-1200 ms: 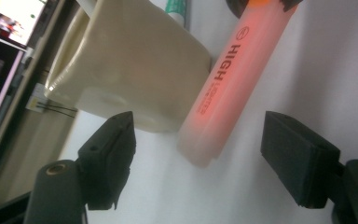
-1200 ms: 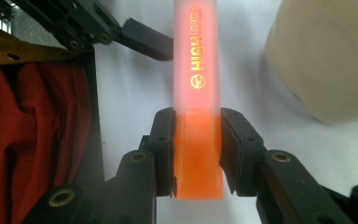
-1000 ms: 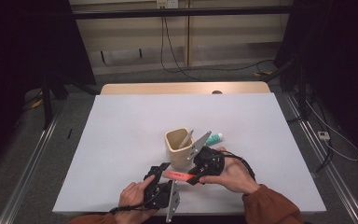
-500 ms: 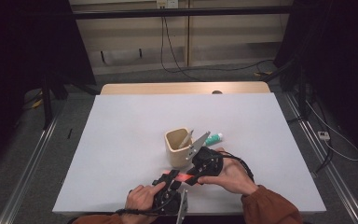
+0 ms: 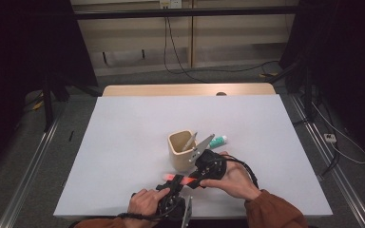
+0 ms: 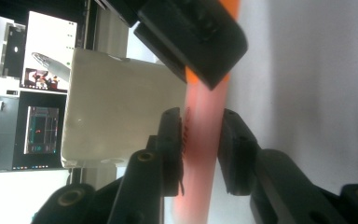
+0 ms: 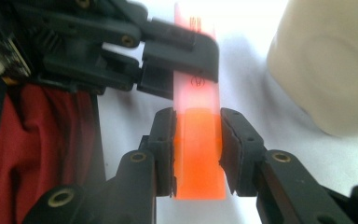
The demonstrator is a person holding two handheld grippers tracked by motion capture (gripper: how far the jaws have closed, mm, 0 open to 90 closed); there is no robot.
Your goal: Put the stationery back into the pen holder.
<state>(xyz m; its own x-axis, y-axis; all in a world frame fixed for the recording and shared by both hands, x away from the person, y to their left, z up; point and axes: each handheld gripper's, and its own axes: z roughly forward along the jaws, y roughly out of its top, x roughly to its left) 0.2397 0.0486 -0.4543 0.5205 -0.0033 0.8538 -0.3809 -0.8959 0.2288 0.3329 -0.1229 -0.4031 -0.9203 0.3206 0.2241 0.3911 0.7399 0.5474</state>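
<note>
Over the white table [image 5: 123, 142], both grippers' fingers clamp the orange tube [image 5: 180, 179], left gripper [image 5: 171, 187] just closing, right gripper [image 5: 197, 180] gripping beside it.

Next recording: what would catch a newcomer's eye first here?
The translucent orange-pink plastic tube at the white table's near edge, with both grippers on it: the right gripper clamps it, and the left gripper's jaws have just been closing around it. Behind stands a beige square cup.
</note>
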